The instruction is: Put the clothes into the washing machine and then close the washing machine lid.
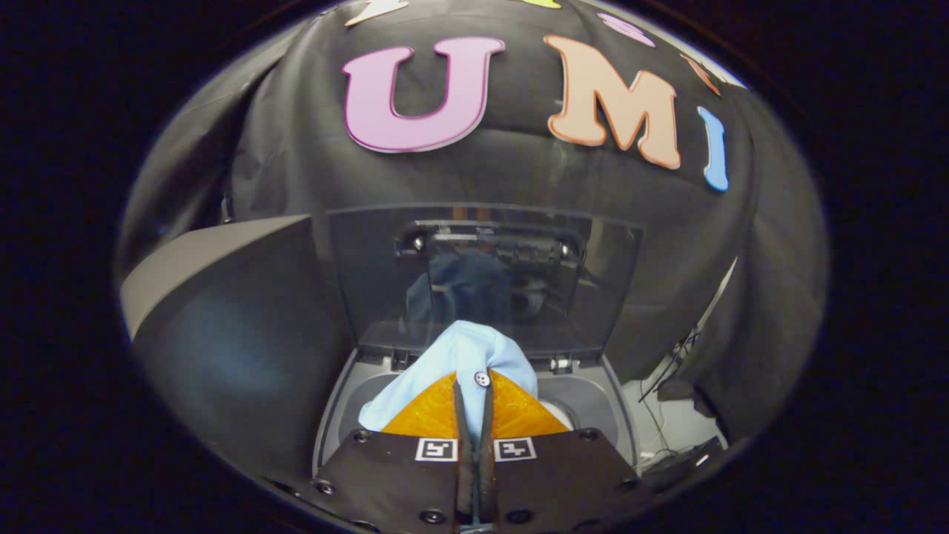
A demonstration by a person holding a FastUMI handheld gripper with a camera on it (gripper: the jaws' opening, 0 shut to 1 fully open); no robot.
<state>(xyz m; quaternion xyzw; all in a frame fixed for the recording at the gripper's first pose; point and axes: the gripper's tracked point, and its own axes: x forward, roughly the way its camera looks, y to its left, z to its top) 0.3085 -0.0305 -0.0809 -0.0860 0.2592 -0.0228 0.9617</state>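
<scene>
To the left stands a dark, rounded body [222, 334] with a paler flat top, close beside the washing machine [337, 415]; its surface is blurred, and what it is cannot be told. Next comes the washing machine itself, seen from above, its grey rim framing the open mouth and the drum below; its lid [482, 274] stands raised and upright behind the opening, dark and glossy, with a dim reflection in it. Over the opening, in the middle, the gripper [472, 400] has its two fingers drawn nearly together, with only a thin slit between them; they pinch a light blue shirt [463, 352], whose cloth bunches up just ahead of the fingertips and spills to both sides of them; a small button [482, 379] on the cloth sits right at the tips. The shirt hangs above the drum, not yet lying inside it. To the right of the machine, thin cables [667, 378] trail down against a pale floor by the cloth wall.
</scene>
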